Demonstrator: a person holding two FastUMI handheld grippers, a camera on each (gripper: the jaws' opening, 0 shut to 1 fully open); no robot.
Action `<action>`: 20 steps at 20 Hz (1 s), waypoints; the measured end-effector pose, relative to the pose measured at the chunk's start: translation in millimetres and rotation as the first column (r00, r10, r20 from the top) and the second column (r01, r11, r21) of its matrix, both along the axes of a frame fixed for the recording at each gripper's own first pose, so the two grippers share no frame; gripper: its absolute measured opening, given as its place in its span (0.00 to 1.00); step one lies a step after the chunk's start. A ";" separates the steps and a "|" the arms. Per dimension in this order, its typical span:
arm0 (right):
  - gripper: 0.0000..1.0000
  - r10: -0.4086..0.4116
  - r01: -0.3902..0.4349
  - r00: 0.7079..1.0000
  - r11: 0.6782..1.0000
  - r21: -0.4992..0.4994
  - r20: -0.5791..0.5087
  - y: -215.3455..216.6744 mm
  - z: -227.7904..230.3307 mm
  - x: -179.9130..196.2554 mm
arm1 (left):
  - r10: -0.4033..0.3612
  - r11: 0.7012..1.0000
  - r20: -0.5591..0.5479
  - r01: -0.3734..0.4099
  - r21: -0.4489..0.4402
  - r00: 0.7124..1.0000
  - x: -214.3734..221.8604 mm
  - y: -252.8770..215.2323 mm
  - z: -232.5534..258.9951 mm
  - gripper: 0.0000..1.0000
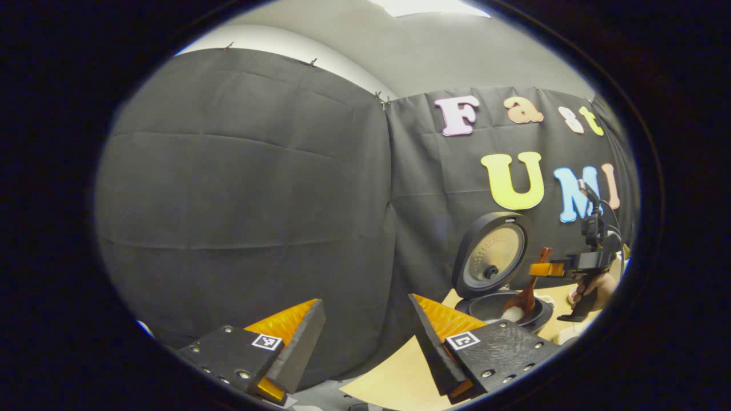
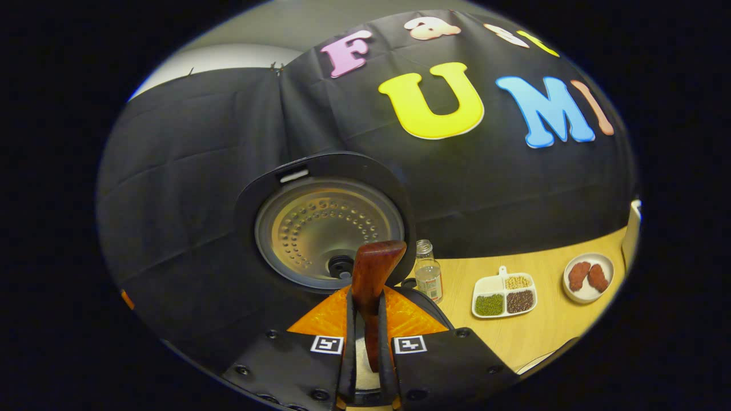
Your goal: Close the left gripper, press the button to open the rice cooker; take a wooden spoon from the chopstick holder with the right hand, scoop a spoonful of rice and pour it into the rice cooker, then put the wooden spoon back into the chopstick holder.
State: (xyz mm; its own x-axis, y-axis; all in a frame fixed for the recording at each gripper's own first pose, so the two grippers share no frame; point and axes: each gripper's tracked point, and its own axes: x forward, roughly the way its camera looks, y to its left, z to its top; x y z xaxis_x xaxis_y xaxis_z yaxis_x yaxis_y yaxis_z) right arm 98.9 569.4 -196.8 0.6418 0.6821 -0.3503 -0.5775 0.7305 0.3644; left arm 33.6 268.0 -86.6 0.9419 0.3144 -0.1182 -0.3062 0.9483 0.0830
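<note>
The rice cooker (image 1: 502,305) stands open on the table, its round lid (image 1: 492,254) upright. My right gripper (image 1: 538,268) is shut on the handle of the wooden spoon (image 1: 528,291). The spoon hangs down over the pot, with white rice at its bowl end (image 1: 513,313). In the right gripper view the brown spoon handle (image 2: 374,268) sticks up between the fingers of my right gripper (image 2: 368,342), and the lid's metal inner plate (image 2: 328,228) is just behind it. My left gripper (image 1: 365,337) is open and holds nothing, well to the left of the cooker.
A small clear bottle (image 2: 428,275) stands right of the cooker. Farther right on the wooden table (image 2: 548,334) are a white divided dish of beans (image 2: 505,294) and a white bowl with reddish-brown pieces (image 2: 588,277). A hand (image 1: 594,285) holds the right gripper.
</note>
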 end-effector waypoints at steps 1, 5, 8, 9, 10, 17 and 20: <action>0.18 0.017 -0.016 0.999 0.999 -0.028 0.034 3.7 1.0 -0.4 | -0.002 1.000 0.001 0.002 0.001 1.000 2.0 -1.4 -0.9 0.87; 0.18 0.092 -0.065 0.979 0.986 -0.153 0.182 11.1 8.6 -6.6 | -0.004 1.000 0.005 0.004 -0.006 1.000 5.3 -1.6 -0.8 0.87; 0.18 0.167 -0.083 0.931 0.963 -0.258 0.324 17.6 17.6 -13.7 | -0.004 1.000 0.010 0.004 0.000 1.000 6.1 -0.7 -1.6 0.87; 0.18 0.193 -0.085 0.910 0.953 -0.291 0.366 21.5 20.1 -15.1 | -0.002 1.000 0.010 0.002 0.002 1.000 5.5 0.7 -0.9 0.87; 0.18 0.220 -0.087 0.889 0.942 -0.323 0.401 23.7 21.1 -16.3 | 0.001 1.000 0.008 -0.001 0.000 1.000 5.5 1.7 -2.6 0.87; 0.18 0.288 -0.067 0.824 0.904 -0.422 0.487 22.4 22.6 -18.7 | 0.009 1.000 0.015 -0.009 -0.003 1.000 2.9 2.1 0.6 0.87; 0.18 0.221 -0.085 0.888 0.941 -0.329 0.404 18.6 20.0 -20.6 | 0.006 1.000 0.019 -0.006 -0.004 1.000 1.1 1.6 4.4 0.87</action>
